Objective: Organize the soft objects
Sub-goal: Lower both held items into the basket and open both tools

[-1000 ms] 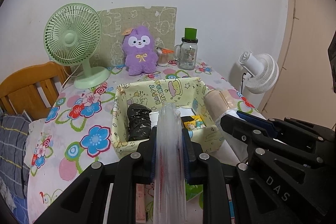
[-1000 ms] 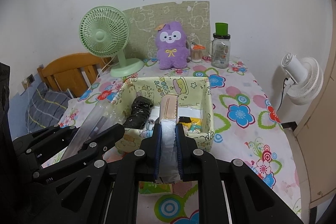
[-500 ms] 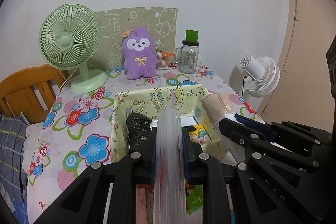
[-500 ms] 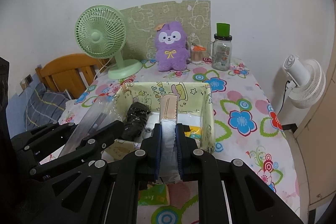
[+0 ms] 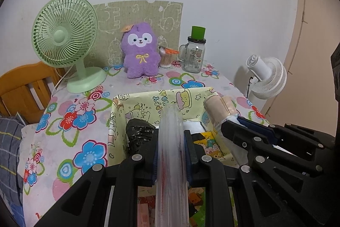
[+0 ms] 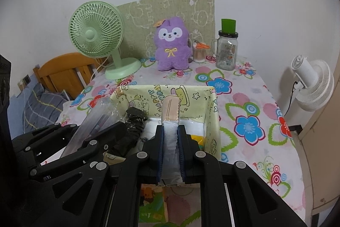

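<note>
L gripper (image 5: 171,142): jaws closed down on a clear pack (image 5: 171,154), long and tube-like, gripped mid-length w/ its far end held over the box (image 5: 146,97). R gripper (image 6: 170,137): jaws clamped on a beige roll (image 6: 170,107) in clear wrap, white wrap end pinched between the pads, beige end pointed over the box interior.

Box = landmark: yellow cartoon print, open top, set on a floral cloth (image 6: 244,103). Inside box, L side: black bundle (image 5: 138,133). Inside, centre: white item (image 6: 191,122), only partly seen. Inside, near R corner: yellow pack (image 5: 209,139). Both grippers are held at the box's near edge, L gripper at its L side (image 6: 70,142), R gripper at its R side (image 5: 274,142).

Behind box: purple plush (image 5: 140,54), upright against a green board (image 6: 170,10). Behind-left of box: green fan (image 5: 65,35). Behind-right: jar (image 5: 194,52) w/ green lid, and a swab tub (image 6: 199,52) seen between plush and jar. Well to R of box, off the cloth: white fan (image 6: 312,82). Left of box, past cloth edge: wood frame (image 5: 19,86).

Contact betw. held items and box: can't be told.
</note>
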Available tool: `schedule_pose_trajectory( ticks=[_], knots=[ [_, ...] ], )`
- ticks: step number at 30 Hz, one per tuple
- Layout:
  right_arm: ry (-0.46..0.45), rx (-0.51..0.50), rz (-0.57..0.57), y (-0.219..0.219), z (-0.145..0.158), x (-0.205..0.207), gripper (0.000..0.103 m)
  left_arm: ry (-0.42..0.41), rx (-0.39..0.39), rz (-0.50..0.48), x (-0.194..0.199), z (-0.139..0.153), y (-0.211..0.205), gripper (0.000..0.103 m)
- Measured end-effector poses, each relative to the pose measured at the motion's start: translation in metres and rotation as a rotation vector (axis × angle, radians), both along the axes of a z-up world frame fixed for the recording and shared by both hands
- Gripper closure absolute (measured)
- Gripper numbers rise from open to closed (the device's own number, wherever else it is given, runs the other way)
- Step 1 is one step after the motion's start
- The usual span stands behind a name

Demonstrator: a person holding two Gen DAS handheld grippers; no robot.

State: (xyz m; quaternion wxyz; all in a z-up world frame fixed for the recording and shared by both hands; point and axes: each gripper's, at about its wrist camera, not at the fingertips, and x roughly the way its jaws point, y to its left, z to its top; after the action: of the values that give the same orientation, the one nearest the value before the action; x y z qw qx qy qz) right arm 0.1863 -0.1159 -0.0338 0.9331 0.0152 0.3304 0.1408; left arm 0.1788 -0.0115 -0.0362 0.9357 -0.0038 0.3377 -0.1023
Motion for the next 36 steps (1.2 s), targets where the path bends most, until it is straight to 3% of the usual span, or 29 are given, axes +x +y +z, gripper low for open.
schedule_pose_trajectory(
  ticks=[6, 19, 22, 29, 36],
  knots=[
    [0.007, 0.023, 0.013, 0.000, -0.004, 0.013, 0.086, 0.020, -0.010, 0.019, 0.011, -0.005, 0.004, 0.079],
    [0.072, 0.047, 0.026, -0.005, -0.020, 0.031, 0.084, 0.053, 0.006, 0.089, 0.026, -0.021, 0.016, 0.043],
    [0.095, 0.055, 0.017, -0.007, -0.024, 0.032, 0.077, 0.049, -0.006, 0.098, 0.024, -0.021, 0.021, 0.039],
    [0.114, 0.064, -0.043, -0.017, -0.023, 0.025, 0.044, 0.048, -0.006, 0.115, 0.019, -0.020, 0.028, 0.033],
    [0.072, 0.081, -0.049, -0.023, -0.013, 0.007, 0.028, 0.038, -0.013, 0.132, 0.011, -0.015, 0.032, 0.028]
  ],
)
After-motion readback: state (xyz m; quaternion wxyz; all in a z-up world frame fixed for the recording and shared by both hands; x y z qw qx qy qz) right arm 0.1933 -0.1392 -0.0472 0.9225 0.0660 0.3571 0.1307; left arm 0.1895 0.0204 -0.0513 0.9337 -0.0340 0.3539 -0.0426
